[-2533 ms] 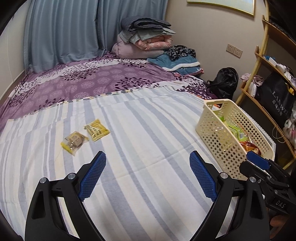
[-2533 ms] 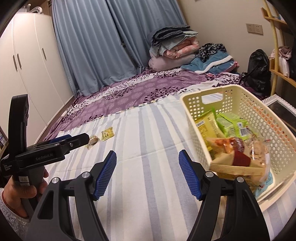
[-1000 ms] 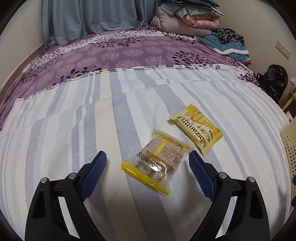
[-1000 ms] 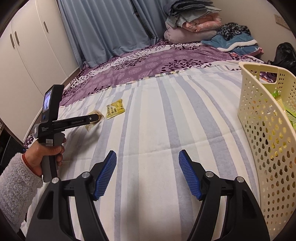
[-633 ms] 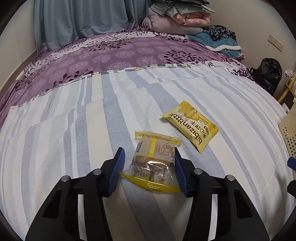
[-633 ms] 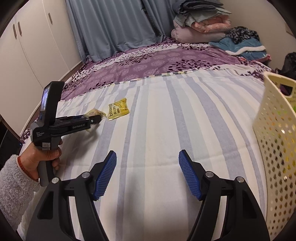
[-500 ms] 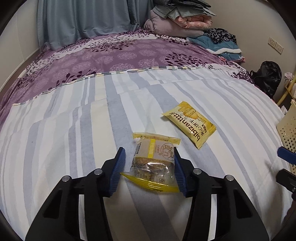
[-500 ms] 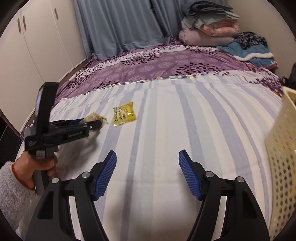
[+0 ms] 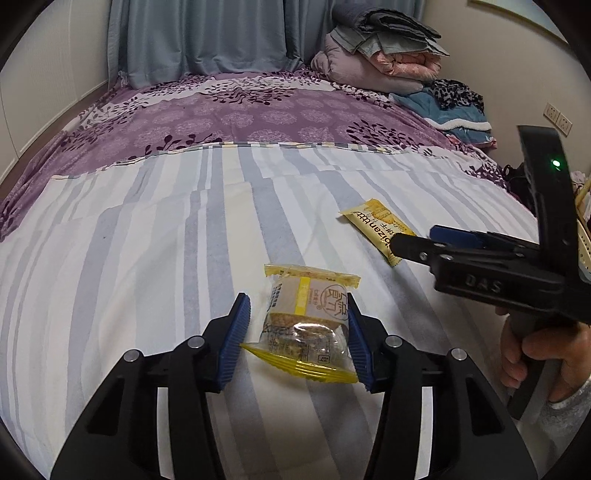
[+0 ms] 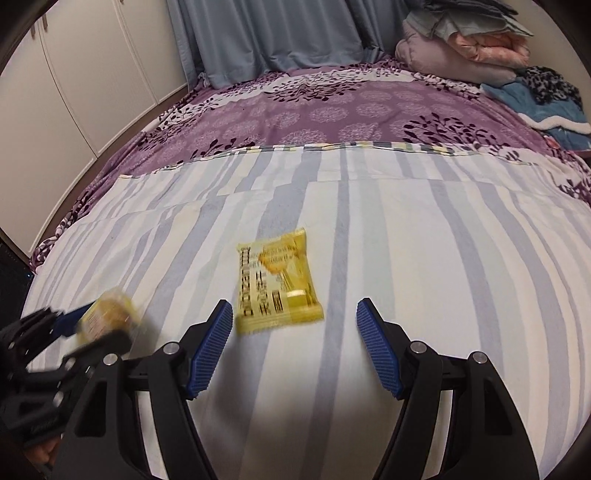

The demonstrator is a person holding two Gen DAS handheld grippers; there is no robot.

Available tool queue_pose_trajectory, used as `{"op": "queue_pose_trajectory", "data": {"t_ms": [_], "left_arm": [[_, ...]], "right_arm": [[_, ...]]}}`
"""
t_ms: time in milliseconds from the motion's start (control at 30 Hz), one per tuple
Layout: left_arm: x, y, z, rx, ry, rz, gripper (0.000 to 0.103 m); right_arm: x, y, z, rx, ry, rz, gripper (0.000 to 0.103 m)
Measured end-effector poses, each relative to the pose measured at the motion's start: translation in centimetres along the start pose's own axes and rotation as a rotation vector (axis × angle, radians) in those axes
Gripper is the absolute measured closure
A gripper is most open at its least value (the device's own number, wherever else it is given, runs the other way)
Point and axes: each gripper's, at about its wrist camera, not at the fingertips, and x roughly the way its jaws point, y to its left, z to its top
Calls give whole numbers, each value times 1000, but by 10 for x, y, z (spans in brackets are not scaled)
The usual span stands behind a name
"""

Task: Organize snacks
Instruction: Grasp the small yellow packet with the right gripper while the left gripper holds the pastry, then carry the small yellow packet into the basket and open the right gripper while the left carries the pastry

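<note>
Snack packets on the bed number two. The first, a clear cake packet (image 9: 308, 325) with yellow sealed ends, sits between the blue pads of the left tool (image 9: 295, 339), which has narrowed onto it: the right pad touches the wrapper's side, while the left pad shows a thin sliver of sheet beside the wrapper. From the right wrist view the same packet (image 10: 107, 319) appears blurred, pinched at the tip of the left tool (image 10: 85, 332). The second, a flat yellow cracker packet (image 10: 277, 282) with printed lettering, lies loose on the sheet just ahead of the right tool (image 10: 293, 349), whose jaws stand wide apart with nothing between them; its left pad is close to the packet's near corner. In the left wrist view this yellow packet (image 9: 376, 227) lies beyond and to the right of the held one, partly hidden by the right tool (image 9: 436, 242), which a bare hand (image 9: 543, 354) grips by its handle.

Both packets are on one striped sheet (image 9: 147, 258), white with grey-blue bands, spread over a purple floral bedspread (image 9: 258, 114). At the far end of the bed sits one pile of folded quilts (image 9: 384, 55), with a blue blanket (image 9: 454, 110) beside it. Blue-grey curtains (image 9: 203, 33) hang behind, and white wardrobe doors (image 10: 74, 81) line the left wall.
</note>
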Motion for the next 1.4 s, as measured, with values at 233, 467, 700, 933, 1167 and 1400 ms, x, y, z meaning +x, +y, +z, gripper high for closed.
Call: {"op": "queue_pose_trajectory", "data": {"t_ms": [233, 467, 700, 933, 1167, 1400], "left_arm": [[-12, 6, -7, -21, -4, 9, 52], [-18, 8, -9, -49, -8, 6, 52], [-28, 5, -15, -51, -8, 19, 52], [-50, -7, -15, -16, -45, 38, 51], [-75, -18, -20, -4, -71, 38, 51], [-100, -28, -29, 11, -92, 37, 51]], "right_arm": [[16, 12, 14, -47, 18, -31, 36], [15, 14, 13, -78, 10, -77, 55], [-9, 5, -5, -45, -8, -62, 56], [-57, -3, -32, -5, -47, -41, 56], [-99, 0, -54, 5, -84, -18, 56], [-136, 0, -74, 25, -116, -1, 56]]}}
